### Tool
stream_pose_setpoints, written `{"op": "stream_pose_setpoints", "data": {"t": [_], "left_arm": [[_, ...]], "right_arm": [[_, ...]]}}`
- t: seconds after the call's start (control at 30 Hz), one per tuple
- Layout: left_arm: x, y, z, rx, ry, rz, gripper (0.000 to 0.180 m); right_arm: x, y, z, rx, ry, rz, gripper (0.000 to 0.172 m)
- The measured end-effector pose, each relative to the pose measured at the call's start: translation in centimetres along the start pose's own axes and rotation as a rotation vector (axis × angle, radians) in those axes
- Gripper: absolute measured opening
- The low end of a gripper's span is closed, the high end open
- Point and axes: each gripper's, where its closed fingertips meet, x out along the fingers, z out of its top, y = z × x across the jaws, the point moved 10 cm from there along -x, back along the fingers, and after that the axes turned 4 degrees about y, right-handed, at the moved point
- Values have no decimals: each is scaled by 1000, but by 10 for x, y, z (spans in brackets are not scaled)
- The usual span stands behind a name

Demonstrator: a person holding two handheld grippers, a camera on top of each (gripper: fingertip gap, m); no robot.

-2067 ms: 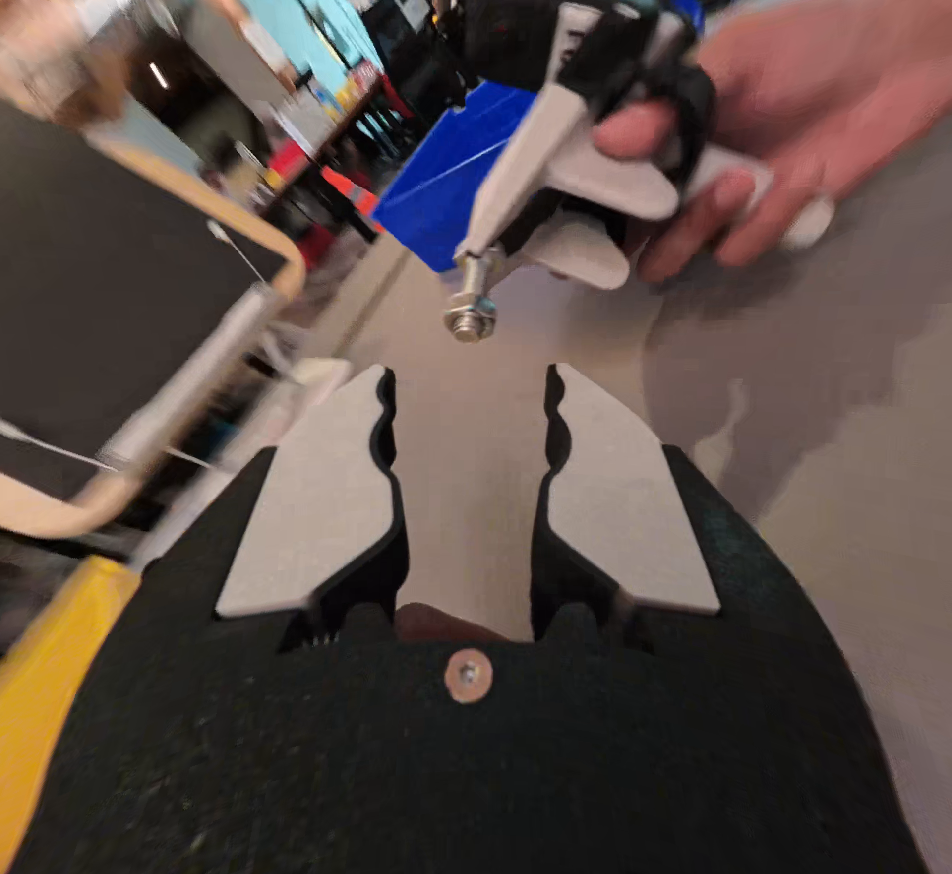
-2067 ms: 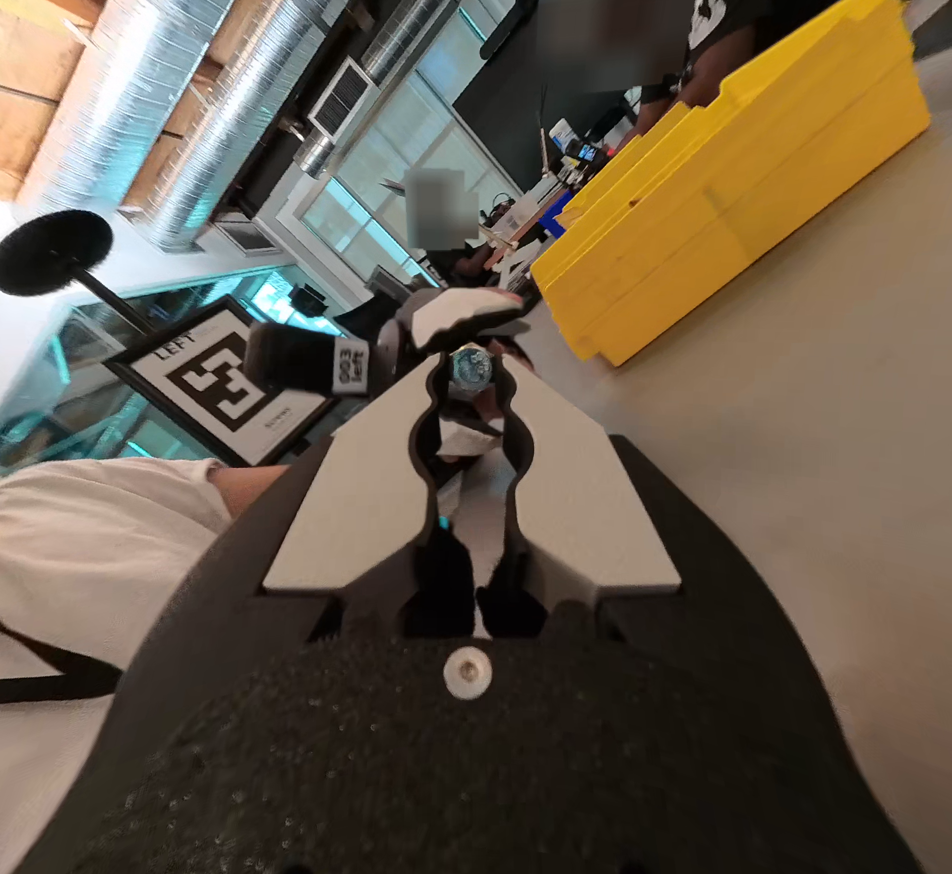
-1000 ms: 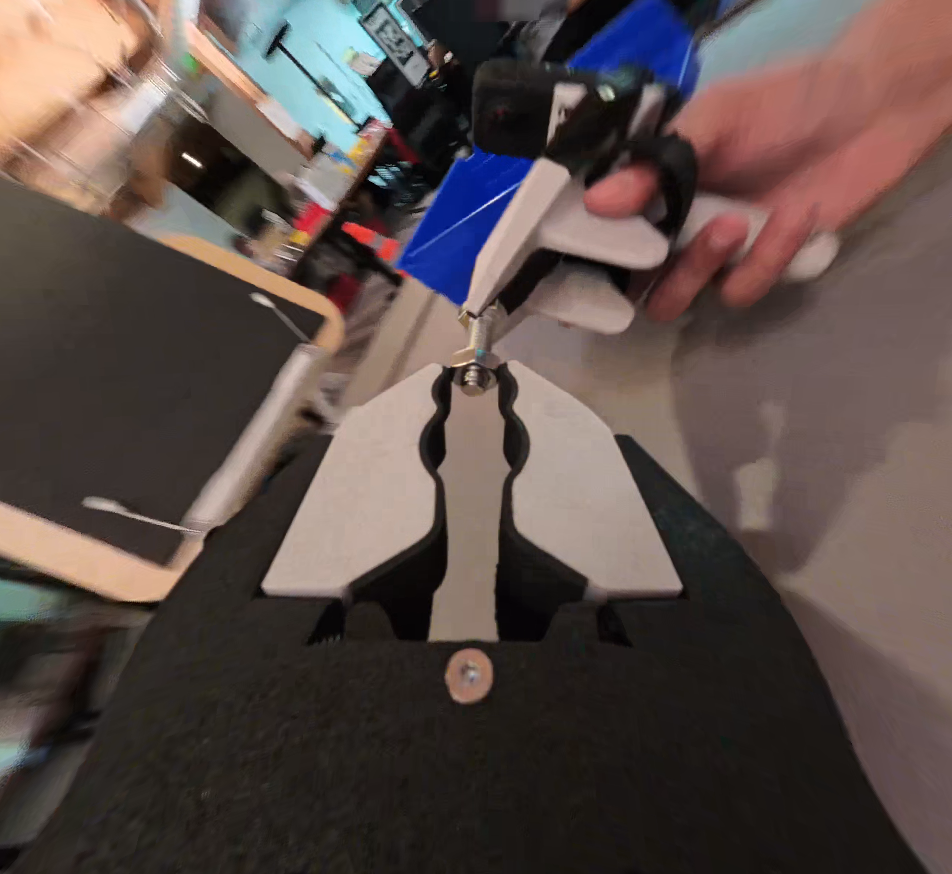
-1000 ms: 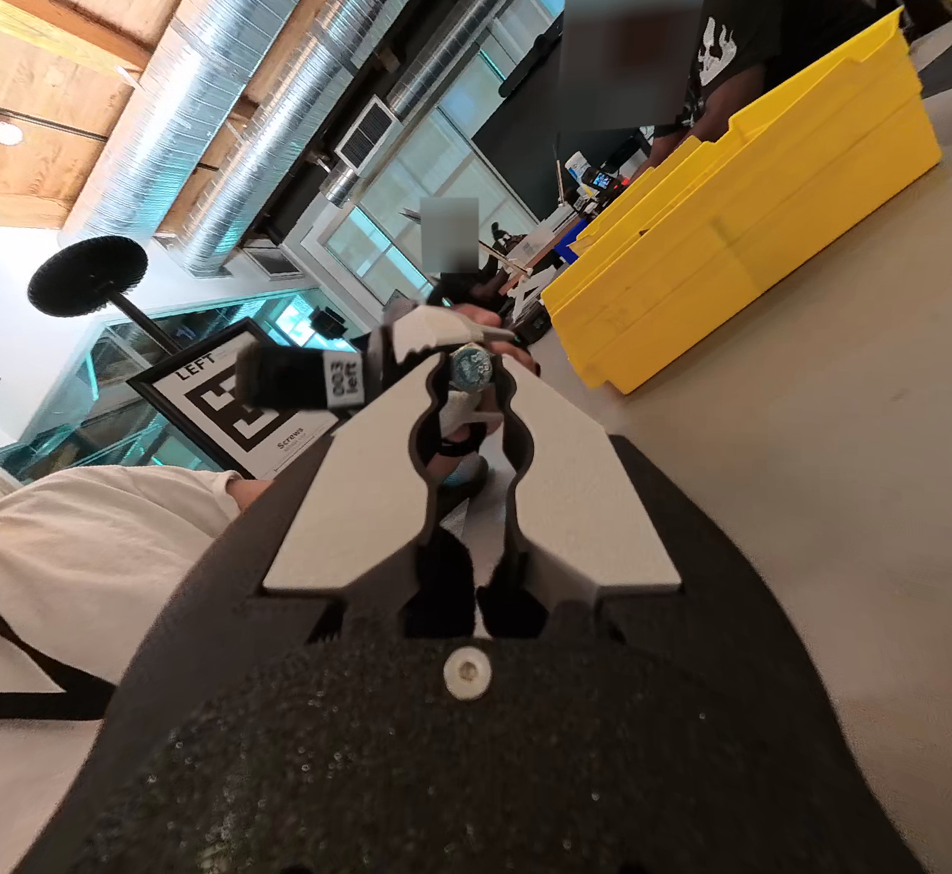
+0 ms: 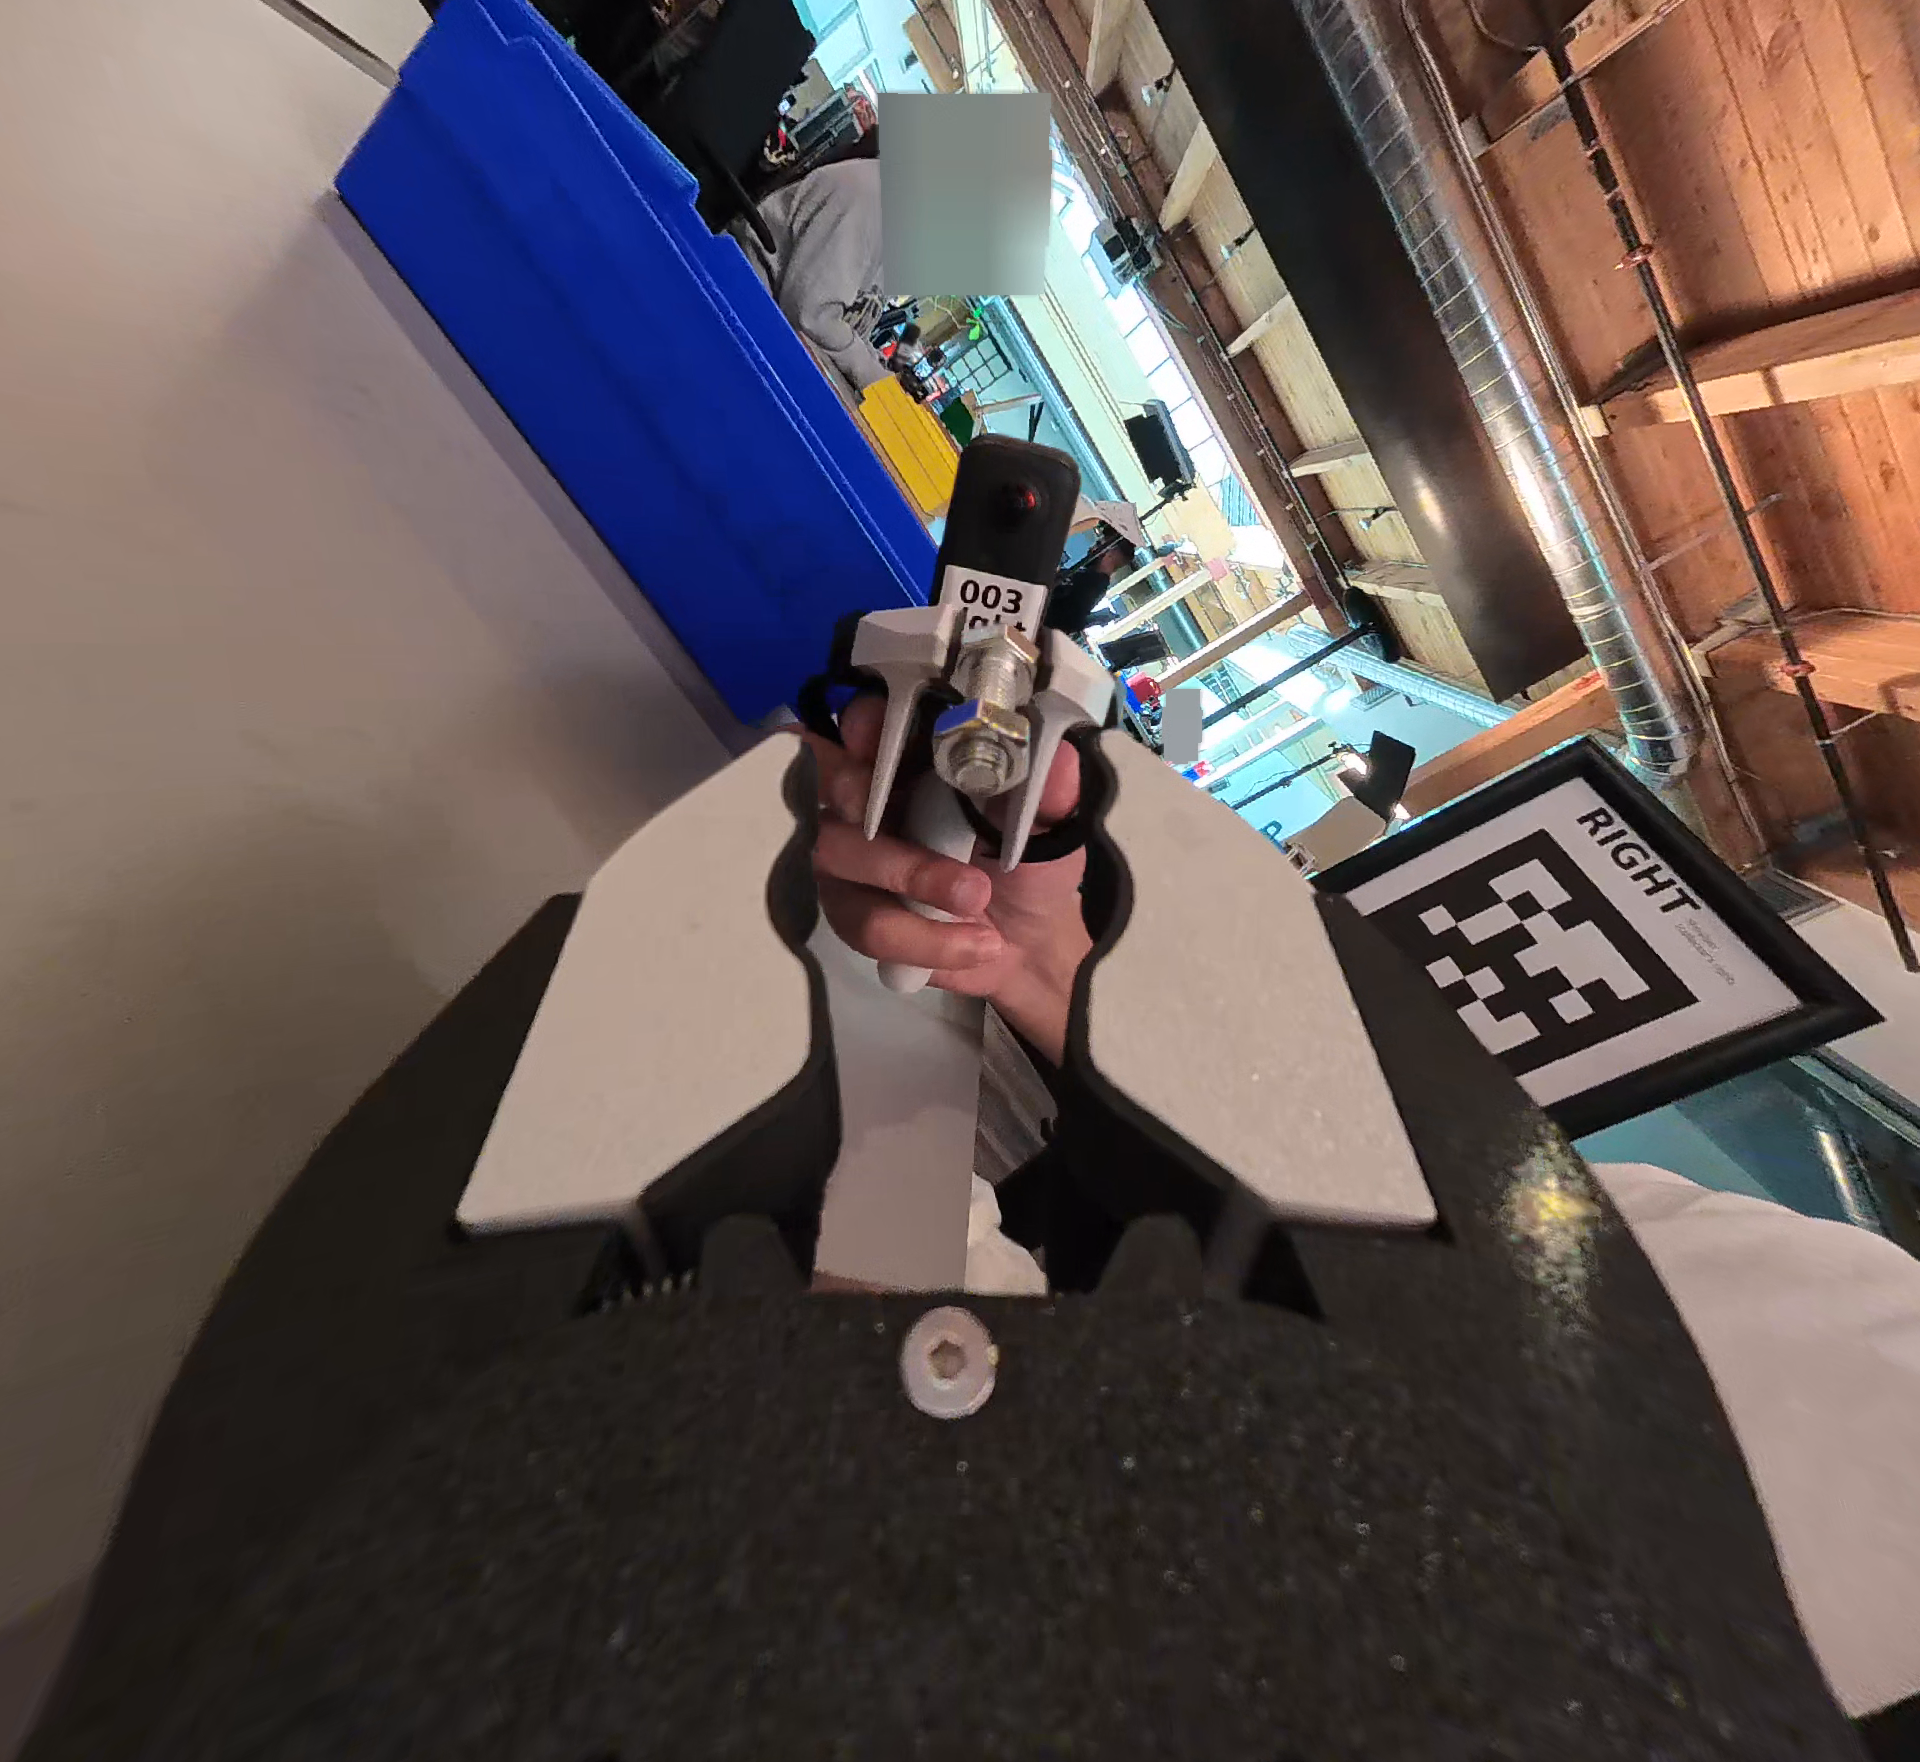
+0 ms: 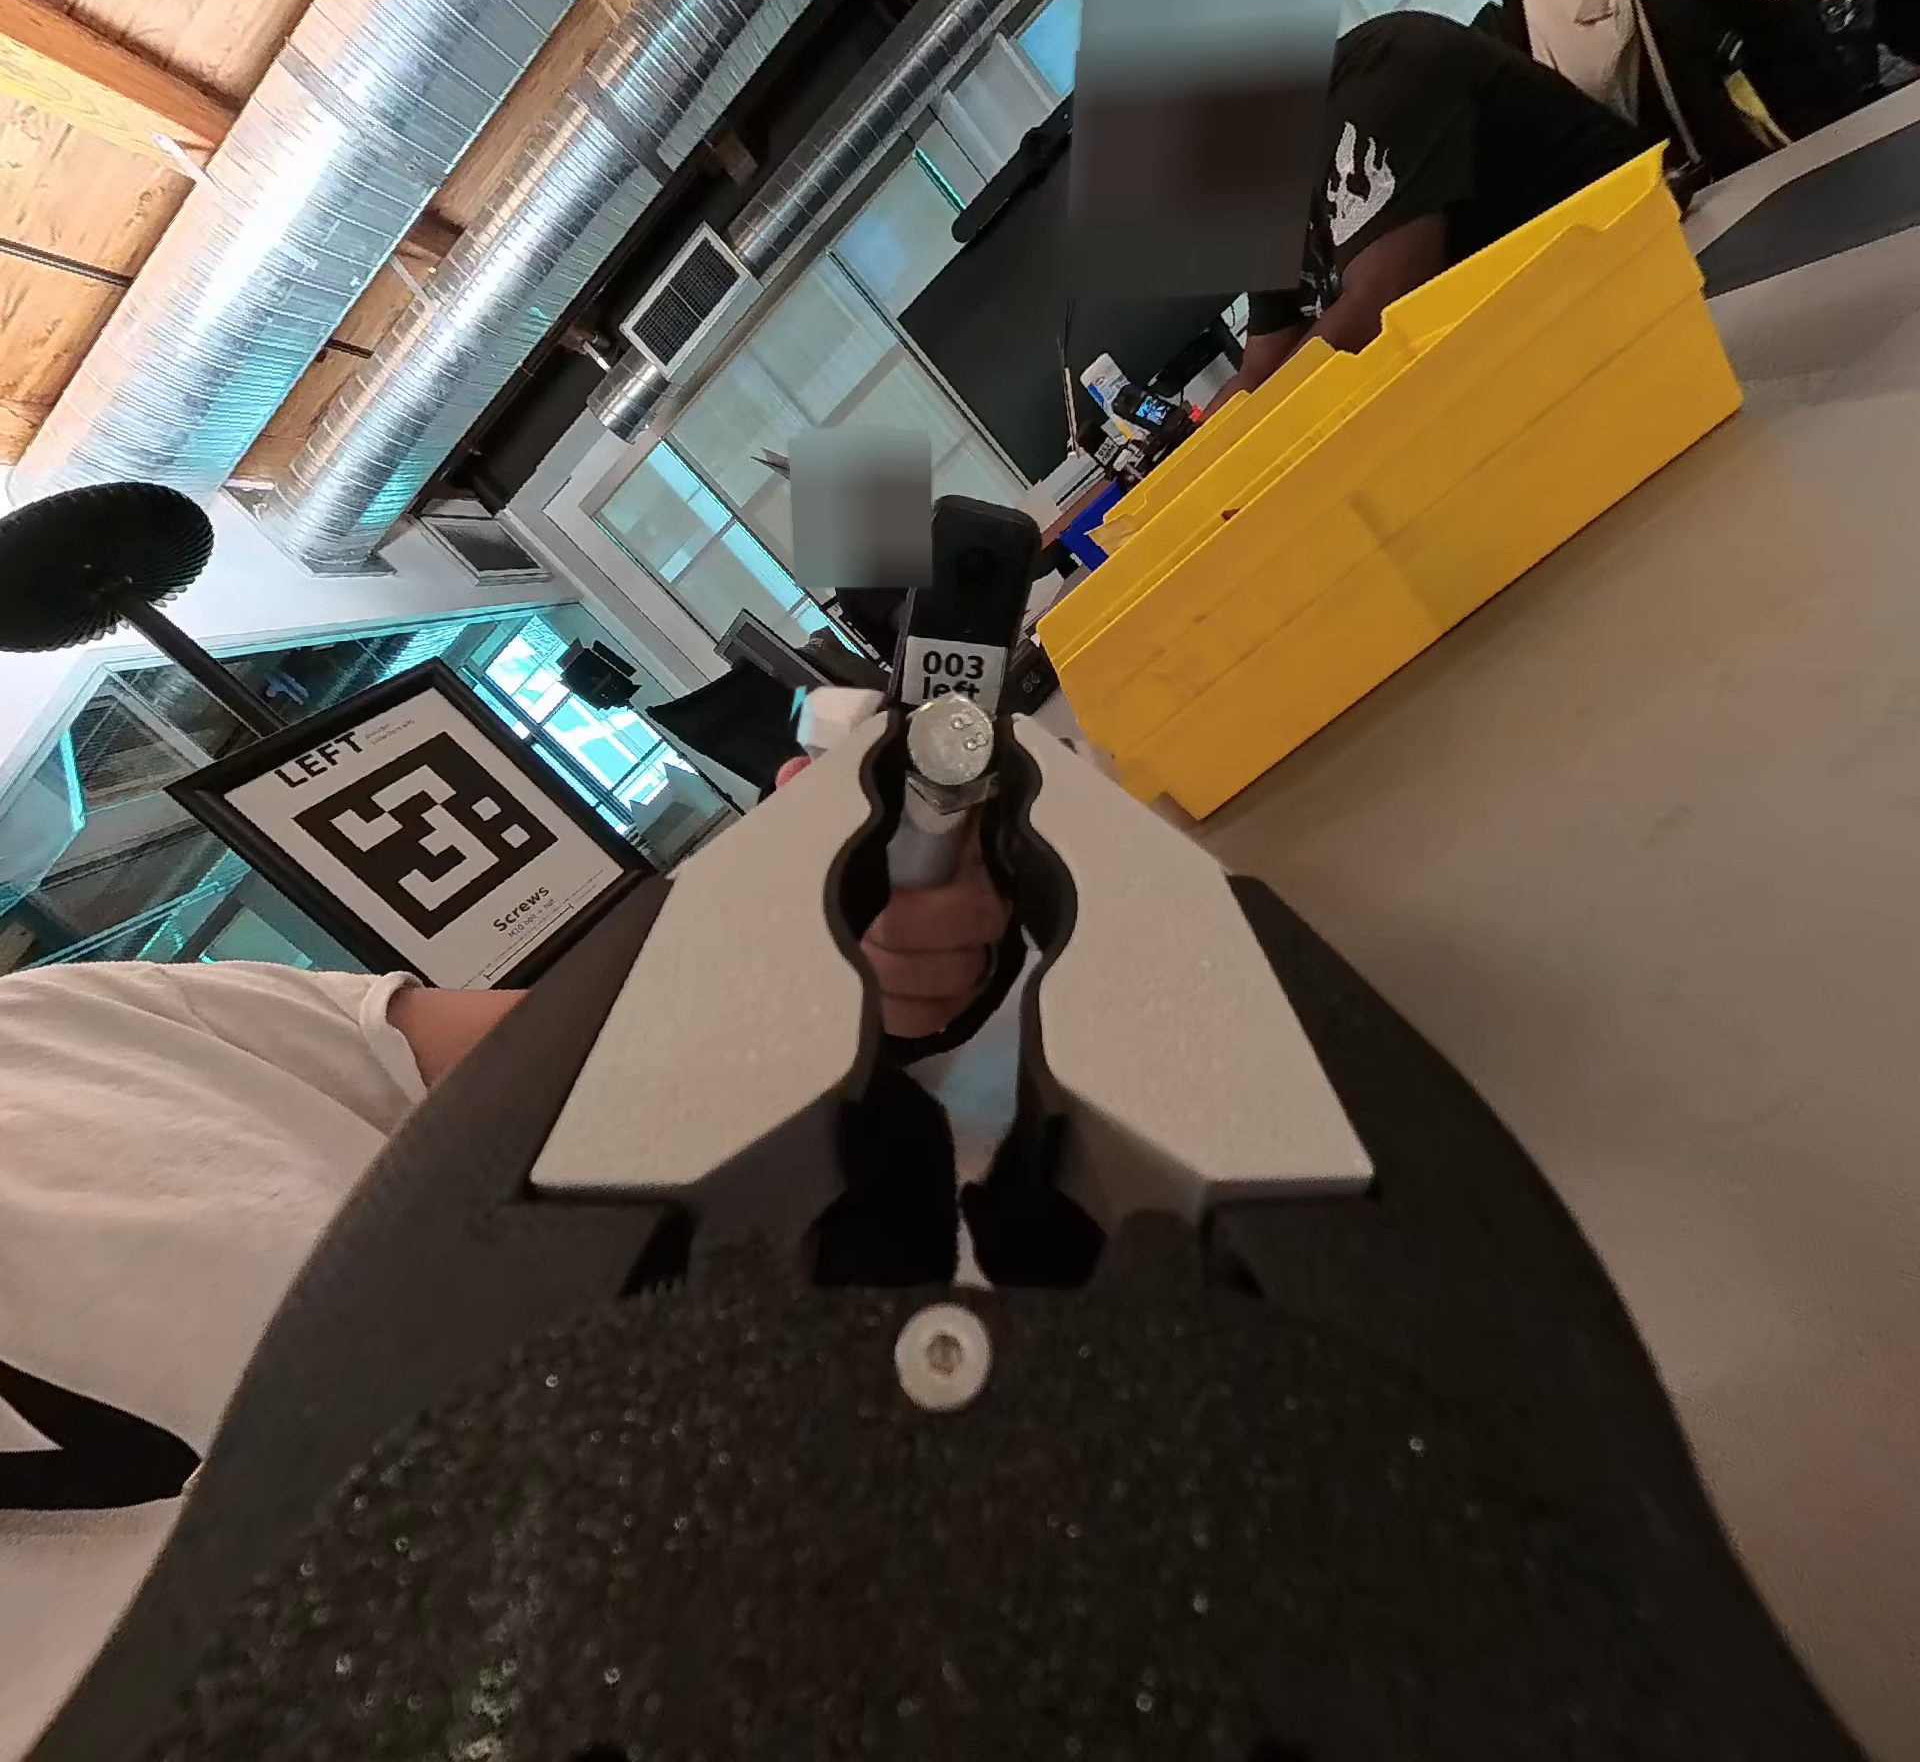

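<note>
My right gripper [image 6: 948,762] is shut on a silver hex bolt [image 6: 940,777]; its round head shows between my fingertips. In the left wrist view the same bolt [image 5: 992,673] points toward the camera, gripped by the right gripper [image 5: 971,725] in a person's hand [image 5: 935,891]. A silver hex nut [image 5: 982,738] sits on its thread near the free end. My left gripper [image 5: 951,777] is open. Its fingertips [image 5: 727,829] stand to either side of the nut without touching it. The left gripper's black camera body [image 6: 971,611] shows just beyond the bolt head.
A blue bin [image 5: 582,278] stands on the pale table [image 5: 208,569] at the left. A yellow bin [image 6: 1403,549] stands on the table [image 6: 1558,985], with a person in a black shirt [image 6: 1455,154] behind it. Framed marker cards [image 5: 1558,943] [image 6: 416,829] stand nearby. Left and right tips are no more than a few centimetres apart.
My left gripper was shut on the nut at the bolt's end a second ago; it has opened, rolled and let go. The nut stays on the bolt. My right gripper keeps its hold.
</note>
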Motion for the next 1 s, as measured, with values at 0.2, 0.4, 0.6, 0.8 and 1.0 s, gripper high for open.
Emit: {"op": "stream_pose_setpoints", "data": {"t": [0.2,0.4,0.6,0.8,1.0], "left_arm": [[-2,-2,2,59,-9,-23,13],[1,-35,0,712,85,239,12],[12,-58,-28,1555,160,613,12],[28,-49,-57,2182,221,983,12],[26,-54,-43,1609,160,782,48]], "right_arm": [[4,-1,-3,20,16,5,16],[3,2,-3,58,-9,45,16],[4,2,-6,131,-24,71,16],[2,-5,-8,221,-51,82,16],[-3,-1,-1,164,-65,76,17]]}}
